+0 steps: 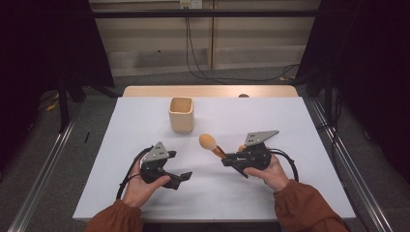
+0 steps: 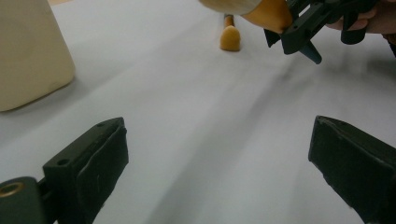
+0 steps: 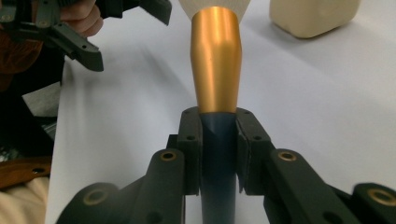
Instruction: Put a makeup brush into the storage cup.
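On the left side of the white table (image 1: 121, 183), the left gripper (image 1: 183, 177) rests low in the person's hand with its jaws wide apart and nothing between them. I think it is just waiting there, out of the way, so it can help if it is needed. A bit farther back, near the middle, stands a cream cup (image 1: 181, 114), upright with its open top facing up, well apart from both grippers. It looks like a good home for the brush. To the right, the right gripper (image 1: 226, 160) has its jaws squeezed tight on the dark handle of a makeup brush (image 1: 211, 144). The brush is lifted off the table, with its gold collar and soft round head pointing toward the cup. Holding it by the handle end keeps the fluffy tip free and easy to aim.
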Motion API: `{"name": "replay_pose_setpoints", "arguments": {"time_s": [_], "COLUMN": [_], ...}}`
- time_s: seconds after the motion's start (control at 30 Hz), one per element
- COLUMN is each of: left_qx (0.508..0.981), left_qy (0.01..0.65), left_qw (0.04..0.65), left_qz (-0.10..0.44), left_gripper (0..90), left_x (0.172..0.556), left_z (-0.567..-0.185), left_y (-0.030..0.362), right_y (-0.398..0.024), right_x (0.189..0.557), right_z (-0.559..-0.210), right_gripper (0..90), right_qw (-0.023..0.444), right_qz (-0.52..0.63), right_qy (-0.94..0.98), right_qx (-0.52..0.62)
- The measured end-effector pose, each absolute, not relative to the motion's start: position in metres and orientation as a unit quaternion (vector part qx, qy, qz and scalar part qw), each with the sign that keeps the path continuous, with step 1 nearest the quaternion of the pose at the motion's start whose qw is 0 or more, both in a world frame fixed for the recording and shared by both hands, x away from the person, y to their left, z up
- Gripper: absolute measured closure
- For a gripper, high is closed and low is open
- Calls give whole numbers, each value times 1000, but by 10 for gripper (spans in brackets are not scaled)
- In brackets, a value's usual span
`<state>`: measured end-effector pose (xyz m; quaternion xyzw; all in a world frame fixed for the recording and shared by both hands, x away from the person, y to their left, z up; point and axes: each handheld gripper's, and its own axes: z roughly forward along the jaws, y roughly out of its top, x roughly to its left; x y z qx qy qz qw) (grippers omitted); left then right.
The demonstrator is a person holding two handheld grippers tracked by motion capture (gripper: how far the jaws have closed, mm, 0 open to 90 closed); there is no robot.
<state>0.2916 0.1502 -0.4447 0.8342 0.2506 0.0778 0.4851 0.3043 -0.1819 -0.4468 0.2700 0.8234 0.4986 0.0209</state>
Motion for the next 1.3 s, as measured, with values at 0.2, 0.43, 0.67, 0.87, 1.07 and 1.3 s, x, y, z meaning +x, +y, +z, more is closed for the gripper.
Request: {"name": "replay_pose_setpoints", "arguments": {"time_s": [0.2, 0.43, 0.67, 0.87, 1.07, 1.3], "left_qx": [835, 834, 832, 828, 815, 797], "left_qy": [245, 245, 244, 241, 243, 244], "left_qw": [486, 487, 491, 497, 516, 542], "left_qz": [82, 84, 88, 90, 104, 105], "left_gripper": [48, 49, 49, 45, 44, 45], "left_x": [289, 288, 288, 287, 286, 287], "left_z": [-444, -443, -442, -443, -443, -439], "left_y": [149, 149, 148, 146, 141, 130], "right_y": [-184, -184, -185, -183, -181, -180], "right_x": [304, 302, 301, 300, 299, 298], "right_z": [-446, -444, -443, -444, -441, -439], "right_gripper": [750, 750, 750, 750, 750, 750], "right_qw": [15, 11, 21, 27, 27, 31], "right_qz": [525, 552, 579, 590, 598, 606], "right_qy": [809, 793, 778, 771, 769, 765], "right_qx": [264, 256, 244, 238, 224, 216]}}
